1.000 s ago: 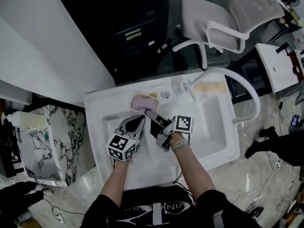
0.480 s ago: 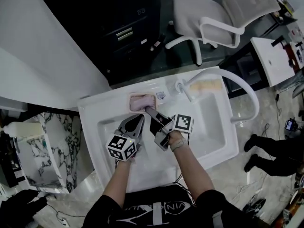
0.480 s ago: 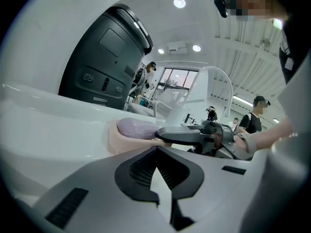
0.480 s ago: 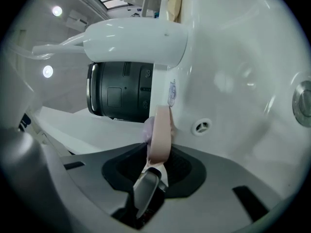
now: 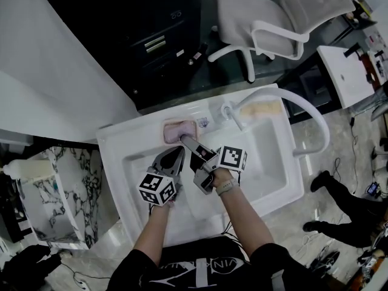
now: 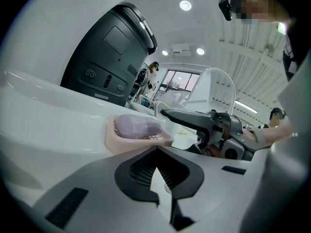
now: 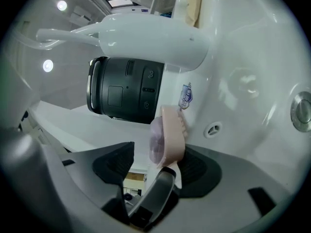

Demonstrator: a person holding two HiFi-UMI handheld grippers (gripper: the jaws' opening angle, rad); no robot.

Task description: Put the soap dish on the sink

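Pink plastic soap dish (image 5: 180,130), holding a lilac soap bar (image 6: 136,126), sits on the back ledge of the white ceramic sink (image 5: 121,139). It is directly ahead of the R tool (image 5: 189,147), long axis crosswise to it.

R tool jaws opening; dish edge between them, pads clear per R gripper view. L tool (image 5: 173,160) closed, empty, further off.

L gripper view shows dish seated flat; head view doesn't.

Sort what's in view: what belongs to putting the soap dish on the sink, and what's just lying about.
Job:
soap dish, on the sink's back rim
soap in it
sink
right gripper, jaws opening round the dish

Lying about:
chair
dark cabinet
tan pad on the sink's rim
marbled stand
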